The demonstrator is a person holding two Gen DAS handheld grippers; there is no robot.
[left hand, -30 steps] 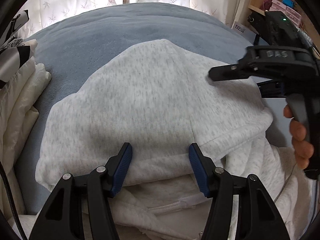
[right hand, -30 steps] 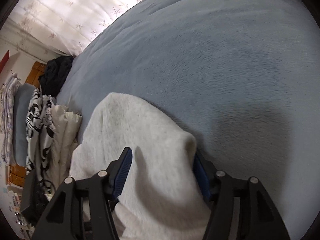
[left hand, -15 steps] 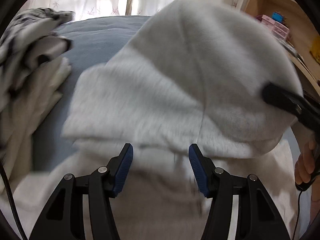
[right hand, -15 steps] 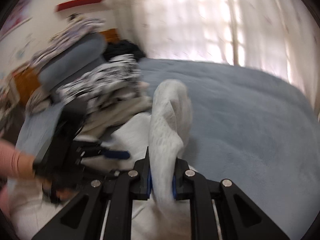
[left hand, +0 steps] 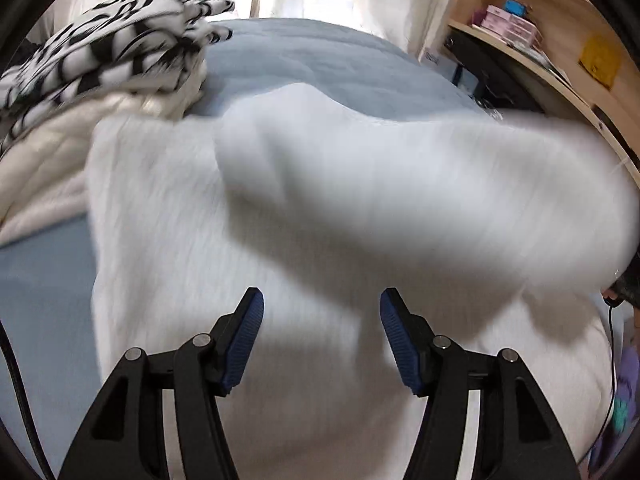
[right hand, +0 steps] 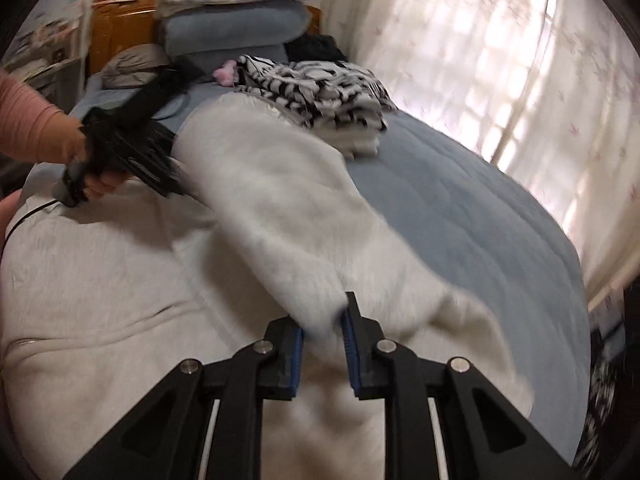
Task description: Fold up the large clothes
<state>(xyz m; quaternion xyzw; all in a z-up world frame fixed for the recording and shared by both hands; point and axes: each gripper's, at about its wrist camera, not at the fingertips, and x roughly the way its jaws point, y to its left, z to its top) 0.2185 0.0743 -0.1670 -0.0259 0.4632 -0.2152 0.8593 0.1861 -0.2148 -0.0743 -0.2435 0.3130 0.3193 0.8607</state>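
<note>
My right gripper (right hand: 322,330) pinches the grey hoodie's hood (right hand: 288,216), which stretches forward-left toward my gaping, empty left gripper (left hand: 322,320).

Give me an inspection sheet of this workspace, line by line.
Surface: blue bedspread, partly bare.
Job's things: light grey hoodie spread on the bed; its hood lifted, blurred.
Clutter: black-and-white patterned garment on a cream folded pile; pillows stacked behind.
Grippers: left gripper open, above the hoodie; right gripper shut on the hood.
Cables: black cable at the left wrist view's edge.
Surroundings: curtains; wooden shelf with small boxes.
</note>
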